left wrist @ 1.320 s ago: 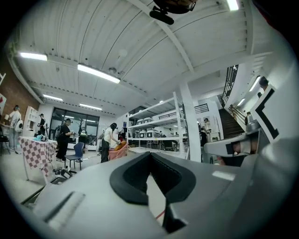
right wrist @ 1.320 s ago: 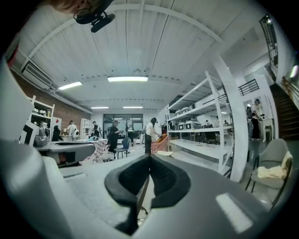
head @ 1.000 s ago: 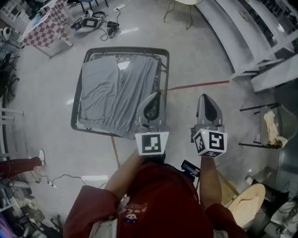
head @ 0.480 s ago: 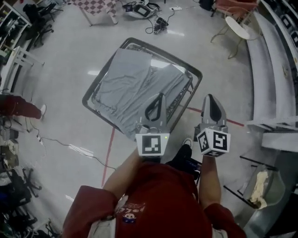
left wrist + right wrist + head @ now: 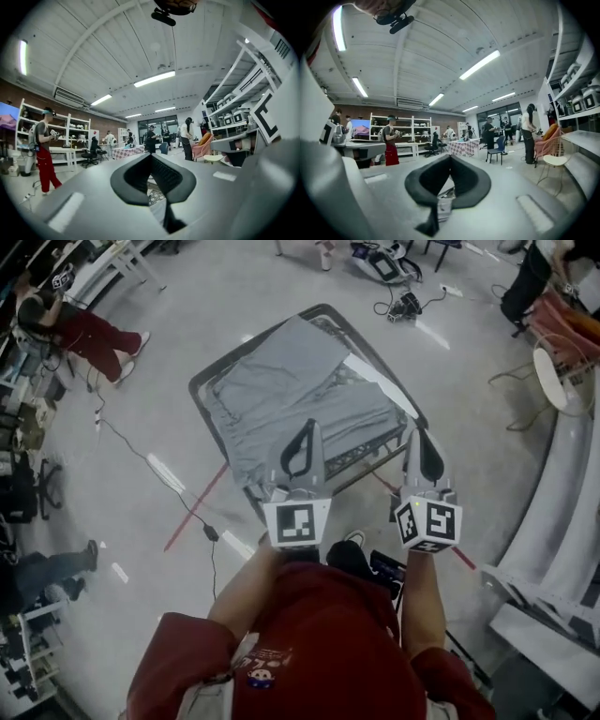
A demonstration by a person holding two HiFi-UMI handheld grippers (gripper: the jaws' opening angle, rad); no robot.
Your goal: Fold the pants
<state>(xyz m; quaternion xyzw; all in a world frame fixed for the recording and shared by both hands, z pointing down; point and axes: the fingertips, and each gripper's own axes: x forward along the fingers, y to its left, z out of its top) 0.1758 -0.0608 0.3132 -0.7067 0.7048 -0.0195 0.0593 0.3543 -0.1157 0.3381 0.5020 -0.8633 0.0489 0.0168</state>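
Pants, grey, spread flat on table, just ahead of left gripper, long axis judged slanting near-left to far-right; right gripper at table's right corner, farther from cloth; both grippers closed, empty.

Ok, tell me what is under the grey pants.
The pants lie on a dark-framed table; a patterned strip of its top shows along the near edge. The rest of the top is covered.
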